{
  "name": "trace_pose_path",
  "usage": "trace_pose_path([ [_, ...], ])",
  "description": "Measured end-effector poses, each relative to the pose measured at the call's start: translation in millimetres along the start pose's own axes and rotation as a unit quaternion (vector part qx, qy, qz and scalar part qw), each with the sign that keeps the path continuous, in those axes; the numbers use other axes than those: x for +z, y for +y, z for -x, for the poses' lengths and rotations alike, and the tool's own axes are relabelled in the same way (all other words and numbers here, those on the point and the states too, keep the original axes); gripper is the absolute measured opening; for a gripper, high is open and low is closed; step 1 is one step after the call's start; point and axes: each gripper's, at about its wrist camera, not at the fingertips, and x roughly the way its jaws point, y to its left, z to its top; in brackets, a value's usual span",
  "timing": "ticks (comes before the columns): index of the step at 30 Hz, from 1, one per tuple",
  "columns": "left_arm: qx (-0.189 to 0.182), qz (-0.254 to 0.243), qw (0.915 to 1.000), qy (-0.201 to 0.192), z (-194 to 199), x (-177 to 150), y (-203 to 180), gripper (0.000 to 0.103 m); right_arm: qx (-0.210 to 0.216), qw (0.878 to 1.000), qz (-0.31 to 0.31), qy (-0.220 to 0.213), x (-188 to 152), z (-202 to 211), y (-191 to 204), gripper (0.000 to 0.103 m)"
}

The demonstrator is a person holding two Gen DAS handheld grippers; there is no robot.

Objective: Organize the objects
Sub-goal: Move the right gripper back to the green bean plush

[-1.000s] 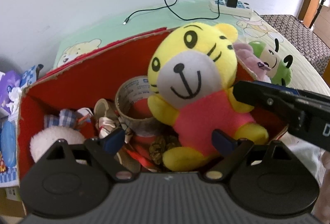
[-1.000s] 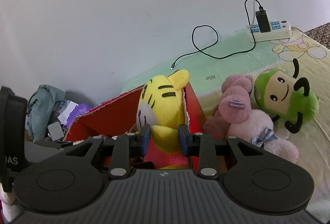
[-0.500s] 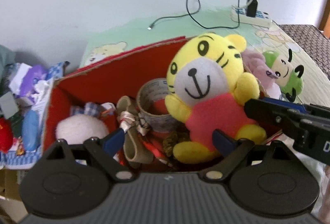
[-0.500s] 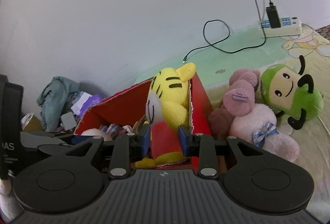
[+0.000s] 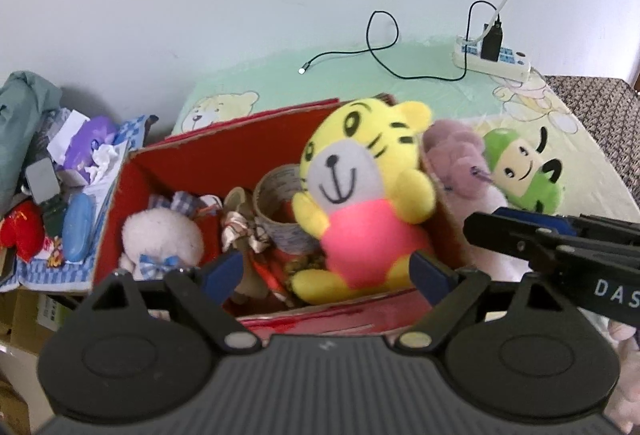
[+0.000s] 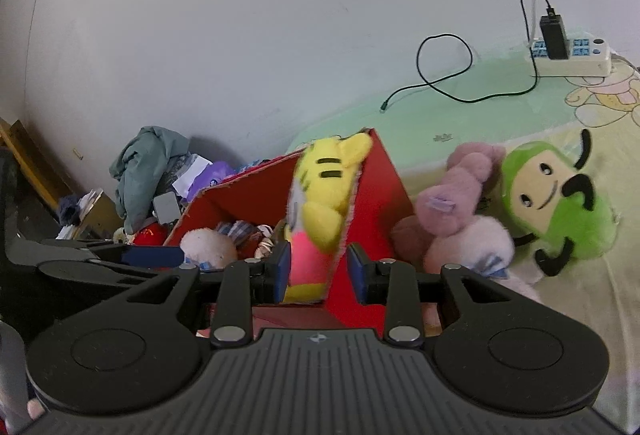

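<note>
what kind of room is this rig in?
Most likely a bedroom or a child's room at home. A cartoon-print sheet covers what looks like a bed, plush toys such as the green plush lie on it, and a red box of toys sits at its edge. A power strip lies by the wall.

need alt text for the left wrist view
A yellow plush tiger in a pink shirt sits inside a red cardboard box of small toys, beyond the open left gripper. A pink plush and green plush lie on the bedsheet at right.
</note>
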Motion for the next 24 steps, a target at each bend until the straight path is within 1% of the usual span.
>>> trace_pose_path([
  [4,-0.009,0.003,1.0000,0.002,2,2,-18,0.090,-0.004,1.000,-0.004,0.004,2,9,-19,0.034],
  [8,-0.037,0.000,0.9993,0.001,7,6,-43,0.089,-0.012,1.000,-0.008,0.005,5,20,-38,0.034],
  [14,-0.079,-0.026,0.9965,0.000,8,11,-87,0.089,-0.035,0.999,-0.025,0.005,7,36,-73,0.034],
  [17,-0.102,-0.036,0.9941,0.007,2,13,-108,0.089,-0.052,0.998,-0.038,0.007,6,43,-92,0.034],
  [20,-0.121,-0.042,0.9915,0.025,-10,13,-127,0.088,-0.072,0.996,-0.052,0.009,6,48,-112,0.034],
  [24,-0.143,-0.046,0.9881,0.032,-28,10,-145,0.089,-0.089,0.994,-0.064,0.016,8,50,-135,0.036],
])
